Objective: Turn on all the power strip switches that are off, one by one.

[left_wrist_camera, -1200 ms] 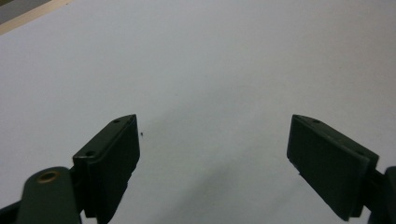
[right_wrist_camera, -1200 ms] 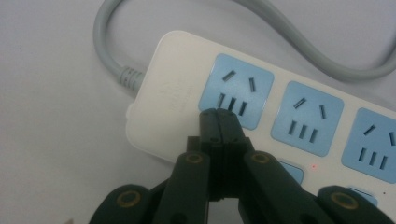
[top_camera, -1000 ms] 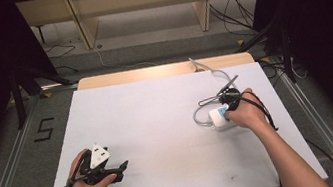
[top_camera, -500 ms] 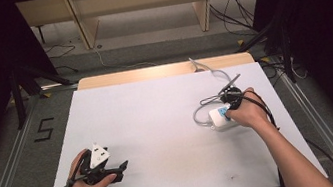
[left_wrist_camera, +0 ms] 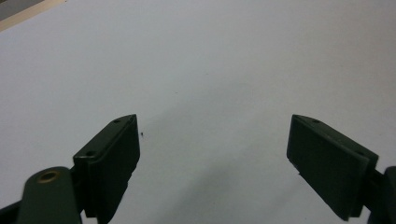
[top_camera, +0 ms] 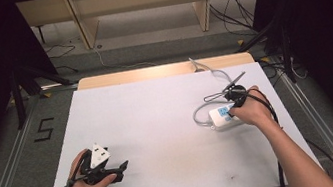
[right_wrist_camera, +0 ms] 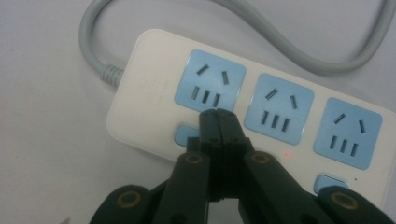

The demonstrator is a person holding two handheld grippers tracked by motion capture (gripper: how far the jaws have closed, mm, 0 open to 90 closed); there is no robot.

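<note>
My right tongs (right_wrist_camera: 218,122) are pressed together, tips over the white power strip (right_wrist_camera: 154,88) by its blue sockets. My left tongs (left_wrist_camera: 215,154) gape apart above the bare worktop (left_wrist_camera: 224,56).

Smooth plastic on a matt white bench

From my seat, the power strip (right_wrist_camera: 243,112) looks like smooth, slightly glossy white plastic with pale blue socket faces; its cord (right_wrist_camera: 299,44) is grey, rubbery and matt. My right gripper (right_wrist_camera: 218,122) has matt black jaws with brass-coloured rivets. The bench (top_camera: 157,110) looks matt white, with a bare wooden strip (top_camera: 151,72) along its far edge.
</note>
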